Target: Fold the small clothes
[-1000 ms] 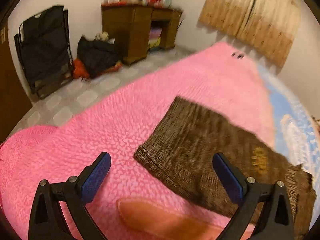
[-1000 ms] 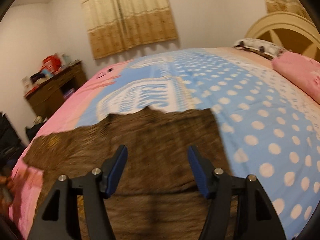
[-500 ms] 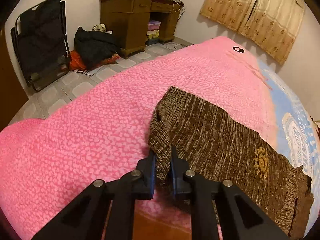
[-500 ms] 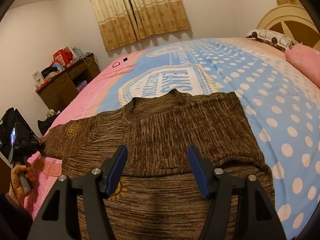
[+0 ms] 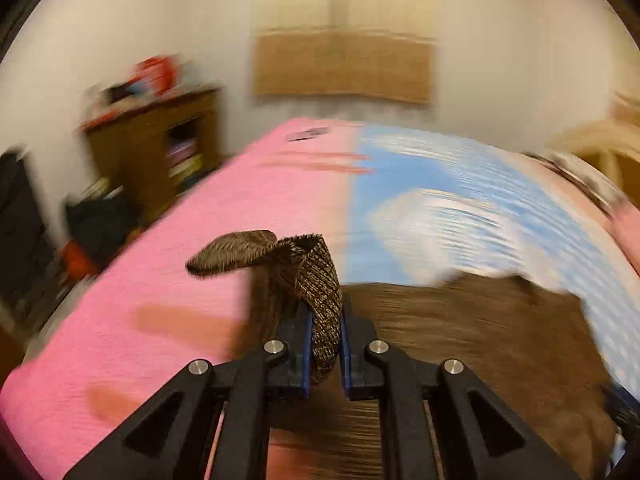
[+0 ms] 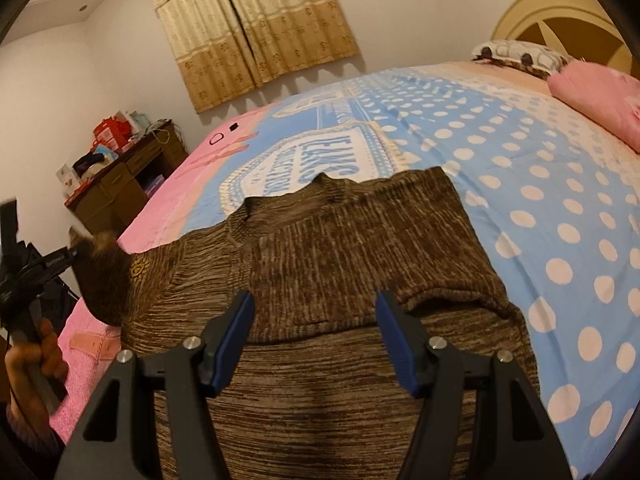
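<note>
A brown knit sweater (image 6: 340, 264) lies flat on the bed, its right sleeve folded across the body. My left gripper (image 5: 325, 344) is shut on the cuff of the left sleeve (image 5: 320, 284) and holds it lifted above the pink side of the bed; the cuff end flops to the left. In the right wrist view the left gripper (image 6: 78, 254) is at the far left with the raised sleeve (image 6: 106, 276). My right gripper (image 6: 314, 340) is open and empty, just above the sweater's lower body.
The bed cover (image 6: 540, 184) is blue with white dots, pink on the left. A pink pillow (image 6: 596, 92) and headboard (image 6: 560, 20) are at the far right. A wooden desk (image 6: 120, 184) stands left, beyond the bed edge. Curtains (image 6: 256, 24) hang behind.
My left gripper closed on the sleeve cuff, then lifted it and swung it right toward the sweater's body. The right gripper stayed open above the sweater.
</note>
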### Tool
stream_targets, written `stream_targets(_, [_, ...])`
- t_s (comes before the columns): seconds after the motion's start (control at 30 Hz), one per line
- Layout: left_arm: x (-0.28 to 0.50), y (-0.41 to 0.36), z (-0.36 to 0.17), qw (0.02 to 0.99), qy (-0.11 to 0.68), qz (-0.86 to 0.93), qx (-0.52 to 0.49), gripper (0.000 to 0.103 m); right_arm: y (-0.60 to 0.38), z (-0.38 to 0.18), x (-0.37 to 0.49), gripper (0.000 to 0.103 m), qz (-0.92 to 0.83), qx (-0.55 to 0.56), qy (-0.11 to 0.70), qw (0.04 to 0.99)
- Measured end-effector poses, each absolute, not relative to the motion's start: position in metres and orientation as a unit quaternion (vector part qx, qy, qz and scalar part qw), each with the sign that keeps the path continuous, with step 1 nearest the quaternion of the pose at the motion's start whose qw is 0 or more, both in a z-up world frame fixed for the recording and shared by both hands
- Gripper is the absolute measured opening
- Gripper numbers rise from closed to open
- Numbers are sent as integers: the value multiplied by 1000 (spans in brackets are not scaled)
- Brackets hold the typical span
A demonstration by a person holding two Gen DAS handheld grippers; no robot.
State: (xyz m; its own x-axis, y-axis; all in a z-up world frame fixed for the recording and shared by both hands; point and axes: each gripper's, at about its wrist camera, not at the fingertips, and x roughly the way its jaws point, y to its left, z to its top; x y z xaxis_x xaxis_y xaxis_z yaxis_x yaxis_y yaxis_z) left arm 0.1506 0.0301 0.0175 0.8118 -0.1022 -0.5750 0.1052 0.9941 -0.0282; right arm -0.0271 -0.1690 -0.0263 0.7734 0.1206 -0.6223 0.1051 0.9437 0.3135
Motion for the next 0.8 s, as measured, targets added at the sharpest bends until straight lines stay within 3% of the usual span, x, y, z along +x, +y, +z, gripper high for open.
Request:
stream_targets(0.17, [146,-64,-21,920,359,-131,88,11,-176,-31,-31,66,-5,185,347,919])
stream_targets(0.23, [141,-69,-36,905,389,-149,88,13,-178,-32,-36,66,-2,192,352,916])
stream_targets(0.37, [118,-42,-43,894,409,-167,68,19,-183,-34,-45,78,-9,186,348,919])
stream_targets(0.4, [101,-26,-41,896,407,-175,47,24,-184,-35,-45,78,-6,187,350,918])
stream_targets(0.47, [84,-2,-36,905,390,-170,22,45,-184,-36,-40,78,3,195,353,915])
stream_targets(0.5, [76,13,-33,913,377,-155,10,65,-182,-35,-35,78,13,198,356,913])
stream_targets(0.53, [69,25,-31,922,364,-133,2,75,-179,-33,-29,78,24,199,357,913])
stream_targets(0.63, [56,59,-32,941,332,-60,-13,75,-162,-31,1,76,74,200,369,905])
stream_targets(0.8, [60,79,-52,931,363,-37,-31,75,-131,-58,50,76,81,227,416,877])
